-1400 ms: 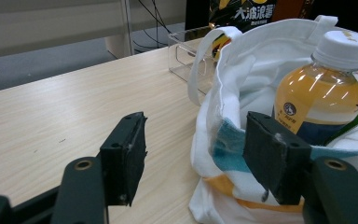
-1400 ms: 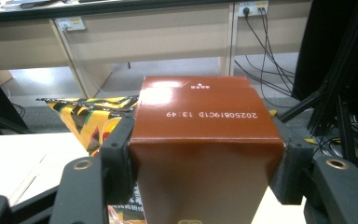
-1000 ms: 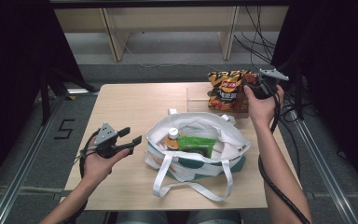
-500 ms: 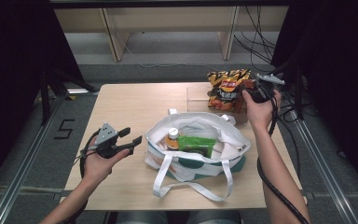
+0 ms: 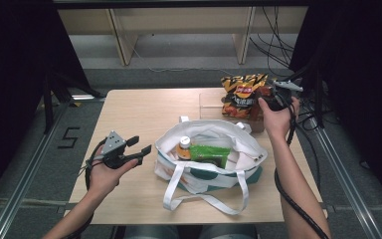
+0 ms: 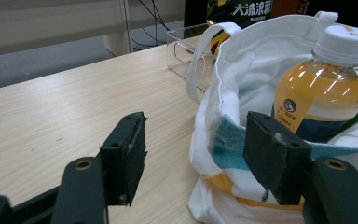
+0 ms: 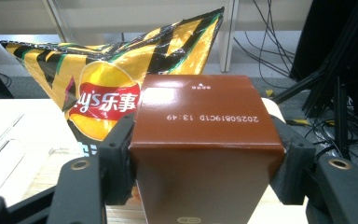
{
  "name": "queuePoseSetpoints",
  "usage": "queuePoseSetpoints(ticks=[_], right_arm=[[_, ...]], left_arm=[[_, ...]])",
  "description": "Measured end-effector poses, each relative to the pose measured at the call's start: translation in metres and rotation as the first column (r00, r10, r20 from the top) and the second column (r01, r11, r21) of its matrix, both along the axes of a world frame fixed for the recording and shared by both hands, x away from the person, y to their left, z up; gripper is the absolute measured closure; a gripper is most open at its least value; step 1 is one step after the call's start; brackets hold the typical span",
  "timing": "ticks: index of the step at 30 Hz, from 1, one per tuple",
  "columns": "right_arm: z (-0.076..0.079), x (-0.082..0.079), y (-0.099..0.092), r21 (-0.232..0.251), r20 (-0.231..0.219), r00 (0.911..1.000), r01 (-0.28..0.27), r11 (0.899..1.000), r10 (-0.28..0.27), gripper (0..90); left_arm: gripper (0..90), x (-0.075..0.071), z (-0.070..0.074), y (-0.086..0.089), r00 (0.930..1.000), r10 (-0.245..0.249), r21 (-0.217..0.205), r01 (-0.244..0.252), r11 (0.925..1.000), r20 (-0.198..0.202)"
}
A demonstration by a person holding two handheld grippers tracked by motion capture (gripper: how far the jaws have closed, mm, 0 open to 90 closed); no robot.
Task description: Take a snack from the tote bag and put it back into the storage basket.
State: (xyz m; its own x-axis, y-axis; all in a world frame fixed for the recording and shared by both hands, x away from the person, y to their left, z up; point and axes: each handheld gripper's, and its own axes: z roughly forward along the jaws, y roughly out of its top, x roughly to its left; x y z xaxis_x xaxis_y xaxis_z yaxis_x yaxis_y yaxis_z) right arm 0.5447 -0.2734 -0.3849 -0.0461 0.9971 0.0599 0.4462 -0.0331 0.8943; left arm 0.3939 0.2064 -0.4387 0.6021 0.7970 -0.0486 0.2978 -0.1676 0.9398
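The left hand-held gripper (image 5: 142, 149) waits released, nothing between its jaws, just left of the white fabric tote bag (image 5: 238, 167) on the tabletop (image 5: 139, 114). Behind the bag to the right, the right hand-held gripper (image 7: 205, 161) grasps a brown cardboard carton (image 7: 205, 140) (upright, beside the yellow crisp packet (image 7: 102, 88)). The bag's mouth lies nearer the person and leftward.

In the right gripper view the brown box (image 7: 205, 149) runs off the bottom edge and hides the lower middle of the chip bag (image 7: 107, 84); in the left gripper view the bottle (image 6: 324, 88) is half hidden by the tote bag (image 6: 242, 70) wall and a jaw; the green packet (image 5: 209, 153) is too small to read in the high view.
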Motion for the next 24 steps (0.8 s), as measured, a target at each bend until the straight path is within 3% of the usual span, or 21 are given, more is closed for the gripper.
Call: queuePoseSetpoints(ticks=[1, 3, 9, 15, 24], right_arm=[[0.0, 0.001, -0.002, -0.017, 0.003, 0.9999, -0.014, 1.0, 0.014, 36.9], [0.001, 0.0, 0.001, 0.011, -0.019, 0.9998, -0.001, 1.0, 0.002, 35.8], [0.002, -0.001, 0.003, -0.003, -0.028, 0.9996, 0.009, 1.0, -0.009, 28.6], [0.003, -0.003, -0.001, -0.026, -0.006, 0.9999, -0.013, 1.0, 0.013, 25.7], [0.012, -0.016, 0.001, 0.006, 0.001, 1.0, -0.01, 1.0, 0.01, 25.8]], left_arm=[[38.5, 0.0, 0.0, 0.0, 1.0, 0.0, 0.0, 0.0, 1.0, 0.0], [38.6, 0.0, 0.0, 0.0, 1.0, -0.001, 0.0, 0.001, 1.0, -0.001], [38.6, 0.0, 0.001, 0.0, 1.0, 0.0, 0.005, 0.0, 1.0, 0.001], [38.5, 0.0, 0.001, -0.001, 1.0, 0.001, -0.001, -0.001, 1.0, -0.001], [38.5, 0.0, 0.001, -0.001, 1.0, -0.005, -0.006, 0.005, 1.0, 0.004]])
